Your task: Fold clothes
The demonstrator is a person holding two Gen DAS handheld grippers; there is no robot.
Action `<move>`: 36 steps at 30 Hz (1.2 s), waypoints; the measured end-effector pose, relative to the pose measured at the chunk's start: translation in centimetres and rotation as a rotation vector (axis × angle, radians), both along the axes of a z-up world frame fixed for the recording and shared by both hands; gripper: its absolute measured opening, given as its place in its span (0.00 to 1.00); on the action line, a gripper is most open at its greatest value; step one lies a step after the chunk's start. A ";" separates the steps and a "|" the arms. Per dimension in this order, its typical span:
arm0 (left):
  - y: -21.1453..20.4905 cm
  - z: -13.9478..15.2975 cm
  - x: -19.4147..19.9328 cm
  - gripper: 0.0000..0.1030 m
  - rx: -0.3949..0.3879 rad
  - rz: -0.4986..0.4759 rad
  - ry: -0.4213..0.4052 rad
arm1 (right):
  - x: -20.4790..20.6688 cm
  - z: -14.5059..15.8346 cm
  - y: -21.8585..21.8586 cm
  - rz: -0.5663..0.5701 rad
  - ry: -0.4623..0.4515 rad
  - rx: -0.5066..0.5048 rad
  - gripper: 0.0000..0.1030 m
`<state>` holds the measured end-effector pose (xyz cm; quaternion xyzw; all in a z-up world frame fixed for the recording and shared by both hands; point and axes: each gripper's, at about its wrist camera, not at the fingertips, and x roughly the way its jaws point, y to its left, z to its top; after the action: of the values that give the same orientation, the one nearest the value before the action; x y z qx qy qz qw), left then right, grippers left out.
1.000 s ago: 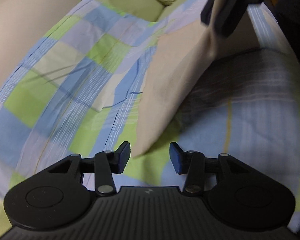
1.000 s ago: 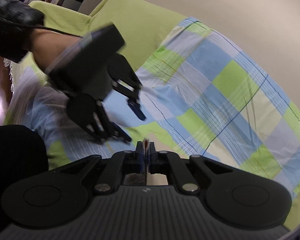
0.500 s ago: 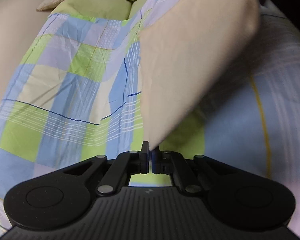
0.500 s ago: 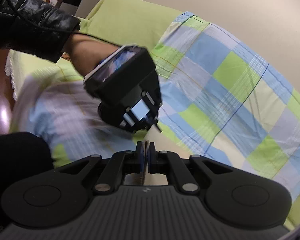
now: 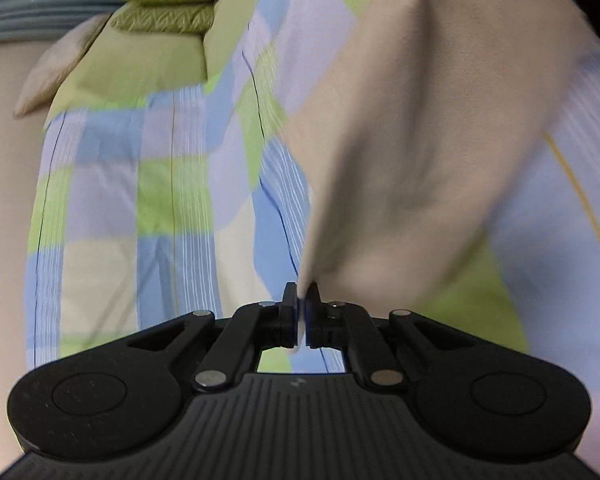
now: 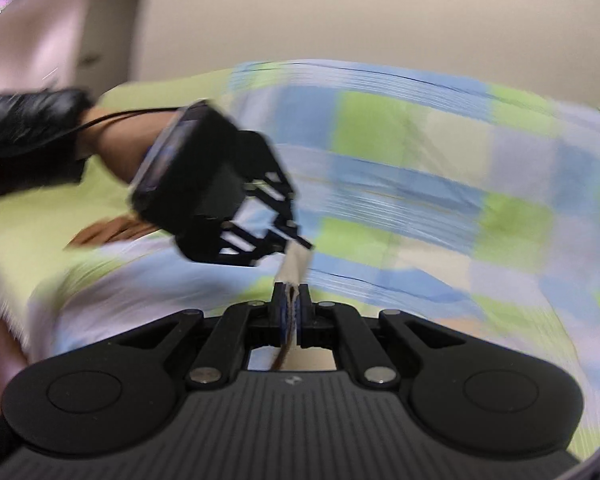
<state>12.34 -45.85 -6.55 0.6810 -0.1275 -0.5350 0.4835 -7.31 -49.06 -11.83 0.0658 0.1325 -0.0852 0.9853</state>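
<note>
Checked bedspread [image 5: 148,200] covers the bed; above it a beige cloth [image 5: 420,140] hangs stretched, left claw [image 5: 301,312] just closed onto one corner, right claw [image 6: 291,312] clamped on another.

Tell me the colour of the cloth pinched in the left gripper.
Plain beige cloth, clearest in the left wrist view.

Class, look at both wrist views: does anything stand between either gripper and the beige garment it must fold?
Nothing visible does. The left gripper is shut on one edge of the beige garment, and the right gripper on another, above the checked bedspread.
</note>
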 end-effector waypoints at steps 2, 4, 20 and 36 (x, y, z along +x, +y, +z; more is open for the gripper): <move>-3.3 -0.7 -0.4 0.06 0.010 -0.032 0.034 | -0.5 -0.9 -1.8 -0.048 0.005 0.062 0.02; -6.1 -1.6 -0.8 0.06 0.021 -0.061 0.063 | -1.7 -2.6 -4.4 -0.120 0.015 0.159 0.02; -12.8 -5.9 -0.5 0.22 0.017 -0.070 0.167 | -4.8 -10.9 -10.4 -0.261 0.050 0.459 0.02; -15.7 -2.4 7.5 0.36 -0.056 0.267 0.740 | -4.6 -10.9 -10.2 -0.241 0.067 0.392 0.03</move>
<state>19.81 -61.58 -8.94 0.4391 0.1308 -0.6730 0.5806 -11.91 -59.23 -22.78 0.2686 0.1702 -0.1771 0.9314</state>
